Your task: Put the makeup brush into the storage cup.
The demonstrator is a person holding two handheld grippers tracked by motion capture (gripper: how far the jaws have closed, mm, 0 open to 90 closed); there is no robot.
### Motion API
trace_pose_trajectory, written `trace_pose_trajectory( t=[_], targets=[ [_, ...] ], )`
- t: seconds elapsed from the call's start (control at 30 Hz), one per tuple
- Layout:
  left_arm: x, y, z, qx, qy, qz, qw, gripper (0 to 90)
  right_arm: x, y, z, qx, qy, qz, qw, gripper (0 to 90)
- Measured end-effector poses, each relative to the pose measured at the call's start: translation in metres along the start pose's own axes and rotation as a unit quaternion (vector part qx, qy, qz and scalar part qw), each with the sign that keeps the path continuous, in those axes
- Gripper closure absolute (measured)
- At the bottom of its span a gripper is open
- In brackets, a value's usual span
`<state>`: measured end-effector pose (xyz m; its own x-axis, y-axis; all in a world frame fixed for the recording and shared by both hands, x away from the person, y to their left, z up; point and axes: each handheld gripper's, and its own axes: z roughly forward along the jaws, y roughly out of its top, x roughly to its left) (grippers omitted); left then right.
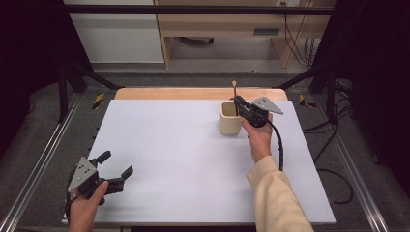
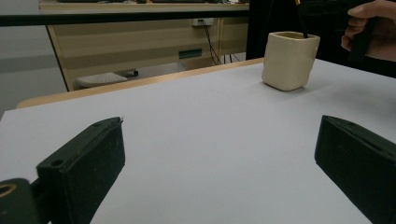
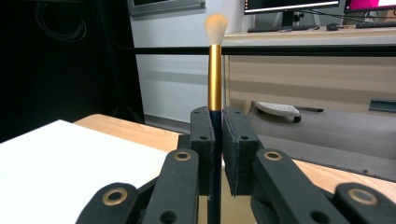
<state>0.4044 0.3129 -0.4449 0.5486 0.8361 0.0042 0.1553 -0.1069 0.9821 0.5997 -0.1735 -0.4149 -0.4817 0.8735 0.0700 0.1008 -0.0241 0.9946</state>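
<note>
Brush (image 3: 215, 70) stands upright, bristles on top, its dark handle pinched between the jaws of the right hand-held gripper (image 1: 240, 104), right over the cream cup (image 1: 229, 118) at the far side of the white surface (image 1: 183, 159). Best play here, I'd say: keep it vertical, lower straight, don't clip the rim. Right forearm reaches forward, wrist level. Left hand-held gripper (image 1: 117, 164) rests near the front corner, jaws spread, holding nothing.
</note>
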Motion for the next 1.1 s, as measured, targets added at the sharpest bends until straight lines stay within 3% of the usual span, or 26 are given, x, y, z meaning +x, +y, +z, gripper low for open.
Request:
trace_pose_trajectory(
  t=[0.27, 0.47, 0.7, 1.1],
  targets=[
    [0.000, 0.000, 0.000, 0.000, 0.000, 0.001, 1.0000, 1.1, 0.002, 0.000, -0.003, 0.009, -0.001, -0.001, 1.0000, 82.1],
    [-0.001, 0.000, 0.001, 0.001, -0.001, 0.004, 1.0000, 1.1, 0.008, 0.003, -0.016, 0.015, 0.011, 0.007, 0.9998, 64.7],
    [-0.001, 0.000, 0.002, 0.003, 0.000, 0.006, 1.0000, 1.1, 0.017, 0.012, -0.039, 0.013, 0.029, -0.020, 0.9993, 60.3],
    [-0.001, -0.002, 0.002, 0.008, 0.003, 0.004, 1.0000, 1.1, 0.036, 0.013, -0.062, 0.028, 0.026, -0.041, 0.9984, 58.8]
  ],
)
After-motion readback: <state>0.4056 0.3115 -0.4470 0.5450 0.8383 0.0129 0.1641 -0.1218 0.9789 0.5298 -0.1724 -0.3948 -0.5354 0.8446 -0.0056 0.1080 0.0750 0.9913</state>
